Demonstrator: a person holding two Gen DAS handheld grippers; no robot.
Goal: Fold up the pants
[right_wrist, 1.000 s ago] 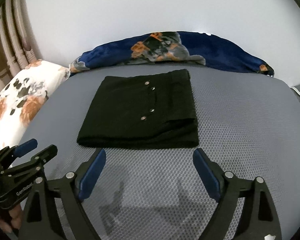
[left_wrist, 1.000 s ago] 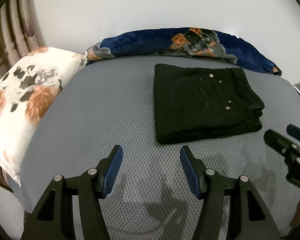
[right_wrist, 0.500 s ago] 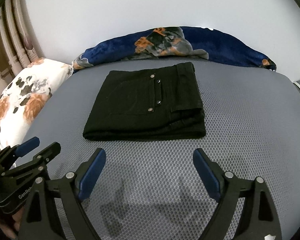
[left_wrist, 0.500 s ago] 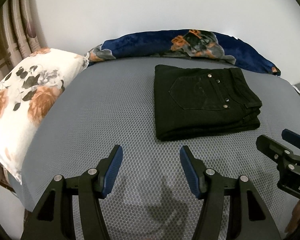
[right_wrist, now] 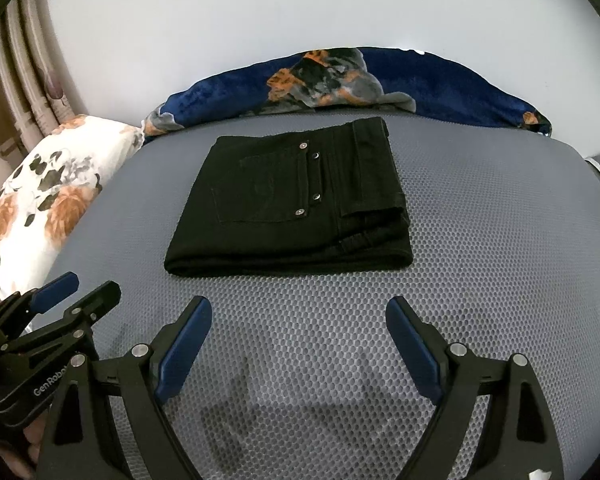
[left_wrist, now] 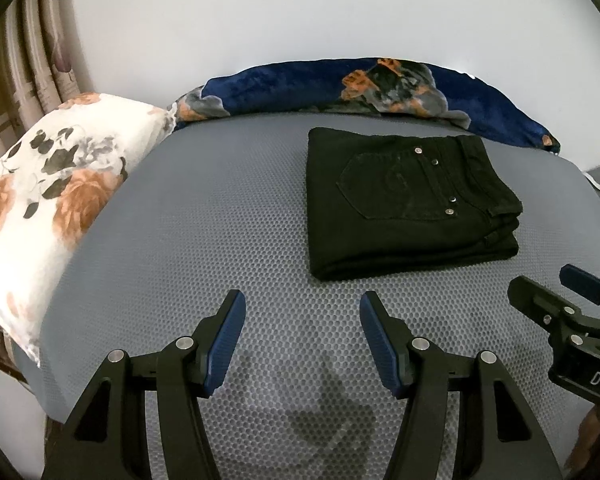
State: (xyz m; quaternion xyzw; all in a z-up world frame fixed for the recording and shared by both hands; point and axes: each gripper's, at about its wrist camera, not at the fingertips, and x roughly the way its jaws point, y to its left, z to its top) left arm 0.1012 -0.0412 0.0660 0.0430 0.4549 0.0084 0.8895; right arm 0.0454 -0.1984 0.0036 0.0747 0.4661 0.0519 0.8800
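Black pants [left_wrist: 404,200] lie folded into a flat rectangle on the grey mesh bed cover [left_wrist: 220,216], back pocket and metal rivets facing up. In the right wrist view the pants [right_wrist: 292,204] sit straight ahead. My left gripper [left_wrist: 302,304] hovers open over bare cover, short of the pants and to their left, nothing between its blue pads. My right gripper [right_wrist: 298,310] stands wide open just in front of the pants' near edge, empty. Each gripper shows at the edge of the other's view: the right gripper [left_wrist: 540,286] and the left gripper [right_wrist: 88,286].
A white floral pillow [left_wrist: 48,192] lies along the bed's left side. A dark blue floral blanket [left_wrist: 380,84] is rolled along the far edge against the white wall. Curtains [left_wrist: 28,56] hang at the far left. A hand [right_wrist: 24,440] holds the left gripper.
Both views have shifted slightly, so the folded pants appear a little further from the grippers and sharper. The jaws of both grippers stand as before.
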